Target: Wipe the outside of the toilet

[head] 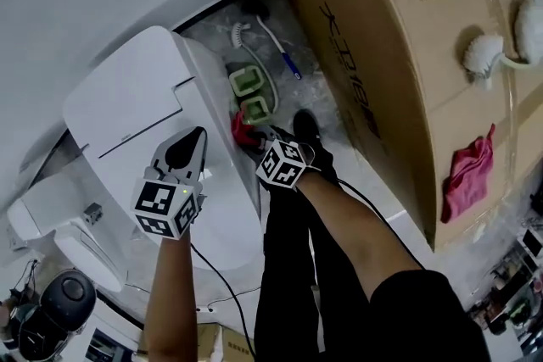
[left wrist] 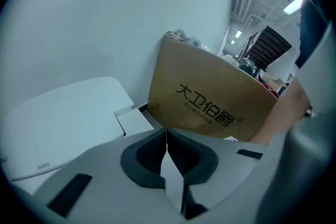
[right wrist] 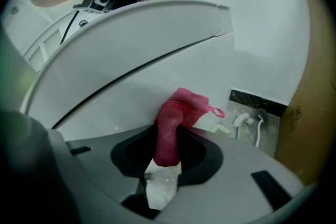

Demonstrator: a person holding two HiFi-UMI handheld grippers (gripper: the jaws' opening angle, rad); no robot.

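Note:
The white toilet (head: pixel 136 97) stands at the left with its lid down. My right gripper (head: pixel 253 137) is low beside the bowl, shut on a red cloth (head: pixel 241 125). In the right gripper view the red cloth (right wrist: pixel 184 105) sticks out past the right gripper (right wrist: pixel 169 136) and touches the toilet's curved side wall (right wrist: pixel 131 65). My left gripper (head: pixel 195 140) hovers over the lid's right edge, shut with nothing in it. The left gripper view shows the left gripper (left wrist: pixel 167 134) with its jaws closed together above the toilet lid (left wrist: pixel 63 107).
A big cardboard box (head: pixel 382 55) stands close on the right, bearing a second red cloth (head: pixel 467 174) and a white brush (head: pixel 484 53). In the narrow gap behind lie a toilet brush (head: pixel 246 34) and green-and-white holders (head: pixel 248 80). A black bin (head: pixel 59 301) sits bottom left.

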